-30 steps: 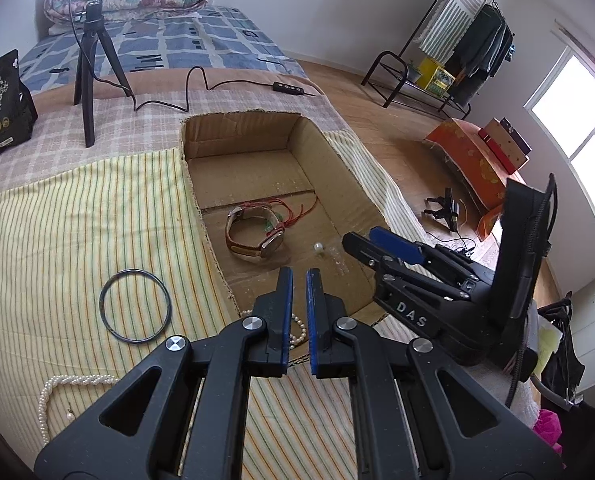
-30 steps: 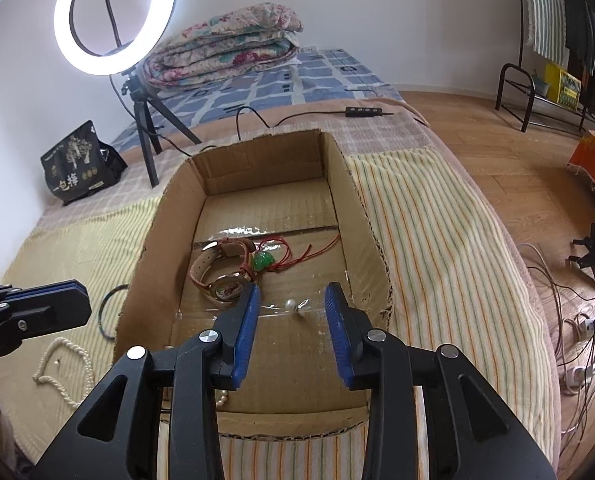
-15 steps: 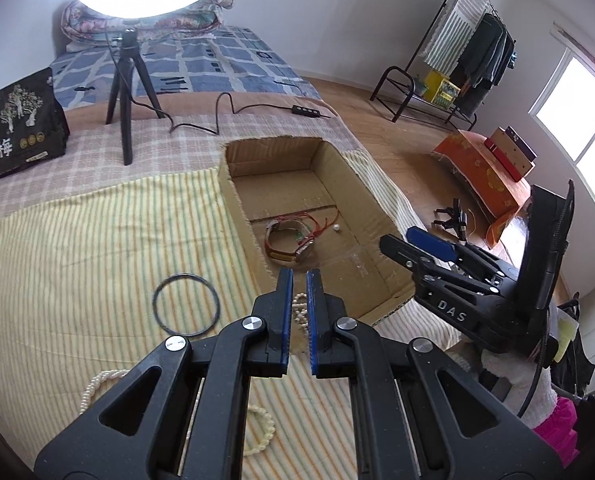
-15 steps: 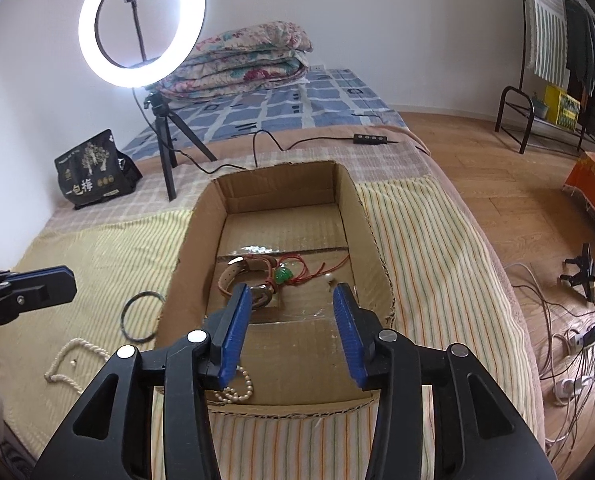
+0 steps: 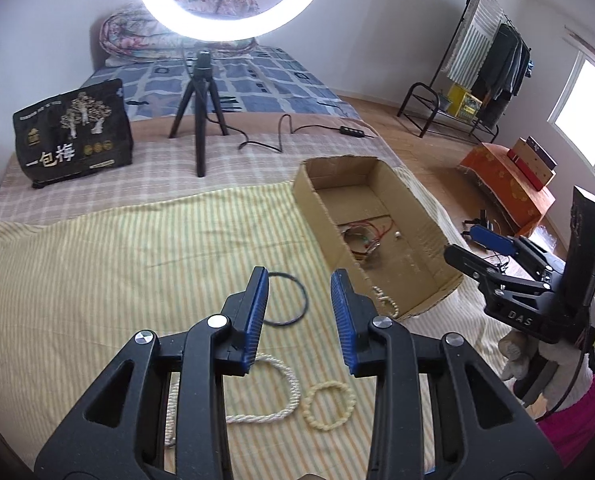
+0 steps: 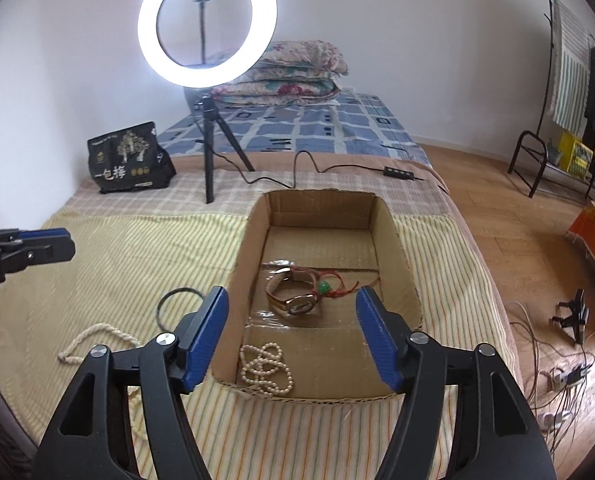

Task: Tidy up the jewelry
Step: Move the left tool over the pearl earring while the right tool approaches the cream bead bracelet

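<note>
From the left wrist view, the left gripper (image 5: 299, 300) has just been opening up and its blue pads sit apart with nothing between them, over the striped bedspread (image 5: 117, 260). Past the pads there's a black ring (image 5: 285, 299) lying flat on the cloth, and near the bed's front edge a cream rope necklace (image 5: 281, 396) with a small beaded bracelet (image 5: 329, 406) just beside it; the bracelet only shows up in this view. The cardboard box (image 5: 317, 208) is off to the right, with the right gripper (image 5: 473, 246) beyond its near corner. Over in the right wrist view, the right gripper (image 6: 291, 322) has also just been widening, jaws well apart and empty, hanging over the box's near end (image 6: 401, 252). This view looks straight into the box: a watch (image 6: 293, 294) mid-floor, a red cord with a green bead (image 6: 323, 288) touching it, and a pearl strand (image 6: 267, 372) piled in the near left corner. The left view barely shows those.
</note>
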`<control>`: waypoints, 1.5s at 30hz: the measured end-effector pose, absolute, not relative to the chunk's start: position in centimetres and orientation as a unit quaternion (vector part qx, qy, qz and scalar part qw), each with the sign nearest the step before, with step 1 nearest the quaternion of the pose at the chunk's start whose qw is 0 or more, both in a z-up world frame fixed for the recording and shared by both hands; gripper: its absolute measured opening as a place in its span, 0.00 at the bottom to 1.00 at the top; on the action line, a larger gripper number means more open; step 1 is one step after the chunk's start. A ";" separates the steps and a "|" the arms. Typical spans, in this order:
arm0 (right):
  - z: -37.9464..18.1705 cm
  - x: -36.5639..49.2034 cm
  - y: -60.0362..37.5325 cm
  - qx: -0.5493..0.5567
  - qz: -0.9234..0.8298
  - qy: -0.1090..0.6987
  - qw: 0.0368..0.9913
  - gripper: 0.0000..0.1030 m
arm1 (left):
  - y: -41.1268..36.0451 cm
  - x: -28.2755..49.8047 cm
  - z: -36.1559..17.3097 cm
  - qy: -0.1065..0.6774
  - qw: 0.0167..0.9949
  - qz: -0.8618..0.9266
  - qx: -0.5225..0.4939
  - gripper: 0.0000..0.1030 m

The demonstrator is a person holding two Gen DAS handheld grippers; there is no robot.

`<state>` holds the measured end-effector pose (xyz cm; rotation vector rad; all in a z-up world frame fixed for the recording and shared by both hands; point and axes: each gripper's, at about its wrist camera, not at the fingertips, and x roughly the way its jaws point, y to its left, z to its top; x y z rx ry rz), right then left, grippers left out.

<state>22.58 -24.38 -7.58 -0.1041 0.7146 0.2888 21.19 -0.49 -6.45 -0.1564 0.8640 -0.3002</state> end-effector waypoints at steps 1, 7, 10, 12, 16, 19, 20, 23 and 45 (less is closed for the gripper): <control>-7.5 22.4 -24.1 -0.055 0.146 0.348 0.924 0.67 | 0.0 21.0 -6.5 0.416 0.895 -0.141 -0.075 0.31; -8.0 21.3 -21.7 -0.084 0.171 0.357 0.914 0.67 | 3.0 20.6 -7.0 0.419 0.897 -0.121 -0.074 0.31; -8.2 20.9 -20.8 -0.092 0.181 0.359 0.911 0.67 | 4.6 20.3 -7.6 0.425 0.895 -0.110 -0.076 0.31; -8.4 20.7 -20.1 -0.096 0.191 0.362 0.907 0.67 | 5.5 20.2 -8.1 0.431 0.893 -0.104 -0.076 0.31; -8.8 20.3 -18.9 -0.102 0.206 0.368 0.901 0.67 | 6.5 20.0 -9.2 0.441 0.890 -0.096 -0.072 0.31; -9.3 19.9 -17.8 -0.113 0.219 0.373 0.895 0.67 | 7.0 19.8 -9.8 0.448 0.886 -0.094 -0.069 0.31; -9.5 19.8 -17.5 -0.117 0.220 0.374 0.893 0.67 | 7.1 19.7 -10.0 0.450 0.886 -0.094 -0.068 0.31; -10.1 19.6 -16.7 -0.123 0.231 0.382 0.887 0.67 | 7.2 19.3 -10.7 0.456 0.883 -0.095 -0.060 0.31; -16.1 17.0 -13.6 -0.191 0.273 0.451 0.828 0.67 | 5.5 17.5 -15.7 0.511 0.849 -0.130 -0.034 0.31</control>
